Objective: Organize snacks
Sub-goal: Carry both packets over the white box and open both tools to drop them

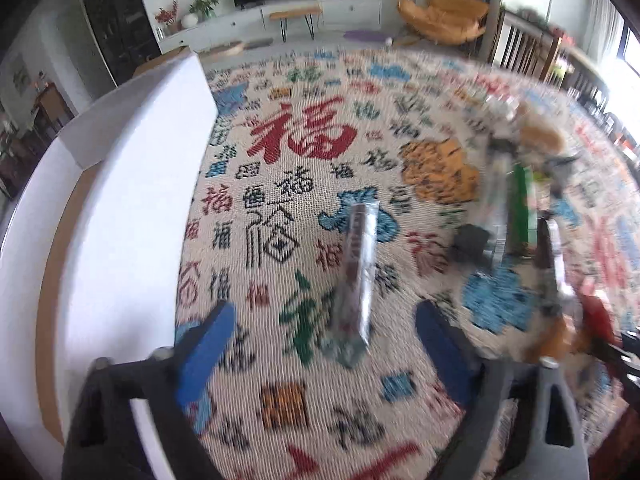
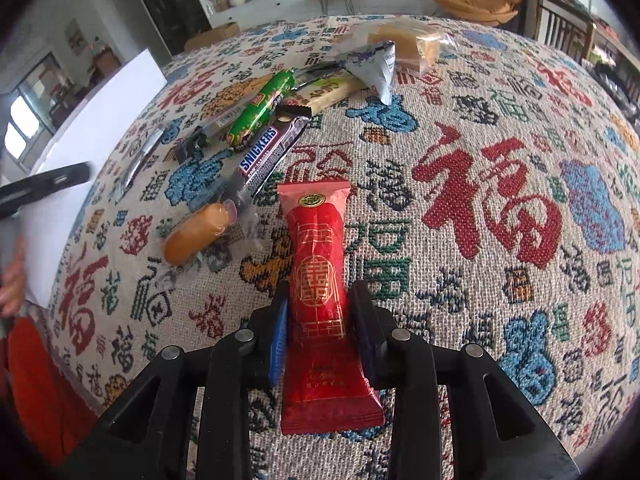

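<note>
My right gripper point(image 2: 320, 316) is shut on a red snack packet point(image 2: 316, 248). Its pads pinch the packet's waist, and the packet lies lengthwise on the patterned tablecloth point(image 2: 480, 160). My left gripper point(image 1: 324, 340) stands wide open above the cloth, in a blurred view. A silver snack packet point(image 1: 356, 276) lies below and between its blue fingers point(image 1: 208, 340), touching neither. The same silver packet point(image 2: 140, 156) shows near the white box point(image 2: 92, 128) in the right wrist view. To the left gripper's left is that white box point(image 1: 132, 208).
A row of snacks lies ahead-left of the red packet: an orange sausage point(image 2: 196, 236), a Snickers bar point(image 2: 260, 152), a green sausage point(image 2: 260, 108), a pale bar point(image 2: 332, 92), a silvery bag point(image 2: 372, 68) and a clear-wrapped cake point(image 2: 412, 48). A person's hand point(image 2: 12, 280) is at the left edge.
</note>
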Demonstrator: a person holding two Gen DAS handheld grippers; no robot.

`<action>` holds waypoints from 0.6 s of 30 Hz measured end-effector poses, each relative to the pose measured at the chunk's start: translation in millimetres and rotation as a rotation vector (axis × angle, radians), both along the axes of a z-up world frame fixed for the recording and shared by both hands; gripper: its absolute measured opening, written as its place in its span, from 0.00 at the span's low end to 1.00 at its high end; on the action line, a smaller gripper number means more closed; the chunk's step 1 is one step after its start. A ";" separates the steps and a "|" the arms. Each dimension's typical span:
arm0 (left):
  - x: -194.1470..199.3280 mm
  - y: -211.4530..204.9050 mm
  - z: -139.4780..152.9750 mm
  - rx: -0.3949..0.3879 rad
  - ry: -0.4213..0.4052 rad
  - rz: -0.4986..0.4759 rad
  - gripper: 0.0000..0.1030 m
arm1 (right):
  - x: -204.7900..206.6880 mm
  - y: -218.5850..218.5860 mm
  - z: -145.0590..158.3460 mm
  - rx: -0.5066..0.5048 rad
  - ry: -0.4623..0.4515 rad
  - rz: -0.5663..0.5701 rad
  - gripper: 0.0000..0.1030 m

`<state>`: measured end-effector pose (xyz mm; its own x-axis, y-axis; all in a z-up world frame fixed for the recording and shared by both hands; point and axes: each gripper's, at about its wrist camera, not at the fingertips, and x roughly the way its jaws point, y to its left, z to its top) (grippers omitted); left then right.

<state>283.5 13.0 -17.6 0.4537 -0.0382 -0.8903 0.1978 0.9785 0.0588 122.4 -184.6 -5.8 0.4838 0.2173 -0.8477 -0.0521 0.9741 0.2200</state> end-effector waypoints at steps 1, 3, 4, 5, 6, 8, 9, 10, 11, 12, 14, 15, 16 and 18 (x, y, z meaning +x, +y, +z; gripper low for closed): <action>11.4 -5.2 -10.9 0.016 0.043 -0.015 0.63 | -0.4 -3.1 0.7 0.021 0.004 -0.007 0.32; 21.8 -11.8 -25.2 0.039 0.090 -0.036 0.49 | -2.0 -8.8 2.0 0.047 0.015 -0.018 0.32; 23.5 -12.6 -24.6 0.026 0.071 -0.042 0.40 | -2.8 -12.3 3.0 0.058 0.021 -0.020 0.32; 25.3 -11.6 -22.7 0.009 0.066 -0.039 0.29 | -2.5 -15.4 4.4 0.066 0.028 -0.019 0.33; 26.5 -9.5 -23.1 -0.016 0.082 -0.025 0.18 | -2.0 -17.2 5.6 0.071 0.033 -0.016 0.34; 24.5 -1.4 -21.7 -0.075 0.083 0.005 0.18 | 3.2 -20.4 9.8 0.074 0.041 -0.007 0.35; 21.8 1.4 -21.4 -0.110 0.086 0.013 0.17 | 6.8 -21.0 11.1 0.071 0.049 -0.001 0.37; 16.6 6.5 -19.2 -0.149 0.087 0.023 0.17 | 12.9 -20.2 11.0 0.068 0.072 0.011 0.39; 12.5 8.5 -16.1 -0.173 0.085 0.025 0.17 | 18.2 -18.3 9.6 0.062 0.096 0.024 0.39; 5.7 11.1 -10.6 -0.206 0.080 0.024 0.17 | 23.8 -15.2 8.7 0.054 0.110 0.039 0.39; -10.2 20.5 3.1 -0.280 0.062 0.020 0.17 | 33.2 -6.5 5.9 0.007 0.122 0.077 0.28; -18.7 24.2 12.0 -0.313 0.055 0.018 0.17 | 36.5 -3.6 3.2 -0.011 0.140 0.088 0.17; -26.9 29.5 19.8 -0.342 0.045 0.015 0.17 | 38.6 -4.3 2.0 -0.007 0.157 0.080 0.16; -36.2 30.4 37.6 -0.392 0.027 0.006 0.17 | 39.4 -5.6 6.4 0.005 0.167 0.075 0.14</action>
